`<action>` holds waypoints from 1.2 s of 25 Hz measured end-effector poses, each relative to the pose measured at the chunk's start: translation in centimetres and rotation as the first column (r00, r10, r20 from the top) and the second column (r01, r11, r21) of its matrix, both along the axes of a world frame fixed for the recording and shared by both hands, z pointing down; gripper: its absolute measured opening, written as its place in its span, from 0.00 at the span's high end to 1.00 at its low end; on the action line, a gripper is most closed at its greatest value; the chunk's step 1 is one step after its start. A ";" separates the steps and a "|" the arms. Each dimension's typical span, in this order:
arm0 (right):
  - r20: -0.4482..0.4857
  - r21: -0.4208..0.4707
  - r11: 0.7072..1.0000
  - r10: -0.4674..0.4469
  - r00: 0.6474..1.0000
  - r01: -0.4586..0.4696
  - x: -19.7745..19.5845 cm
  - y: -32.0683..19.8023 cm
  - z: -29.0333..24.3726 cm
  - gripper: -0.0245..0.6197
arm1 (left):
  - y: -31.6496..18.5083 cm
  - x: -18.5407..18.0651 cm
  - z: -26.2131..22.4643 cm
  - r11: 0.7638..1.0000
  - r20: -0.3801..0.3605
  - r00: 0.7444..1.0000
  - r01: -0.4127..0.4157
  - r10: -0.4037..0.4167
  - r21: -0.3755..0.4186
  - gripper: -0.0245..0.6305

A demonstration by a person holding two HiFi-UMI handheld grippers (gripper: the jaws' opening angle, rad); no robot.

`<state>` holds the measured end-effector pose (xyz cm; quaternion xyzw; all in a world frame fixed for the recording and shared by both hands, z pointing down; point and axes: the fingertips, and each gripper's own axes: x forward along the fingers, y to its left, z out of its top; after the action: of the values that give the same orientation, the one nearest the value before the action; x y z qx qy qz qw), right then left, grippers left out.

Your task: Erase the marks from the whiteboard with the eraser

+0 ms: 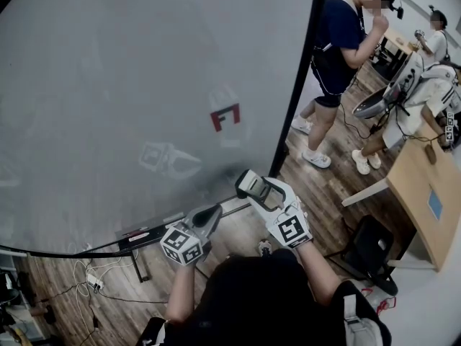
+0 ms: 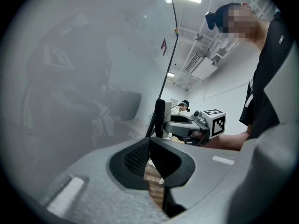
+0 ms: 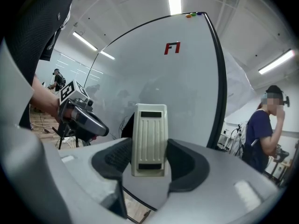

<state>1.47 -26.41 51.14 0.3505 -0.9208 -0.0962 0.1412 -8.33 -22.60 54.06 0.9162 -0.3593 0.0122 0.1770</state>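
Clamps the eraser (image 3: 149, 139) upright between the fingers of the right gripper (image 3: 149, 166), close before the lower right part of the whiteboard (image 3: 182, 87); cannot tell whether touching. Looks cream, ribbed lengthwise, with a dark slot at each end. Presses the fingers of the left gripper (image 2: 150, 146) together on nothing, just left of the right one.

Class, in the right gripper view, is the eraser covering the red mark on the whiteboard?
No, the eraser, clamped in the right gripper, sits well below the red mark on the whiteboard.
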 end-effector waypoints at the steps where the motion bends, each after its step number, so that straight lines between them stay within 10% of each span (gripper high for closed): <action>1: 0.004 -0.006 1.000 0.000 1.000 0.000 0.0 0.1 0.2 0.59 | 0.1 -0.1 0.0 1.000 -0.001 1.000 0.002 -0.002 -0.001 0.95; 30: -0.025 -0.054 0.998 0.034 0.999 -0.035 -0.9 2.8 2.5 0.59 | 2.2 -1.7 -0.3 0.999 -0.011 0.999 -0.031 0.031 0.008 0.95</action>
<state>0.59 -23.64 53.62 0.3613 -0.9152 -0.0727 0.1632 -9.99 -20.43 53.73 0.9224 -0.3440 0.0084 0.1754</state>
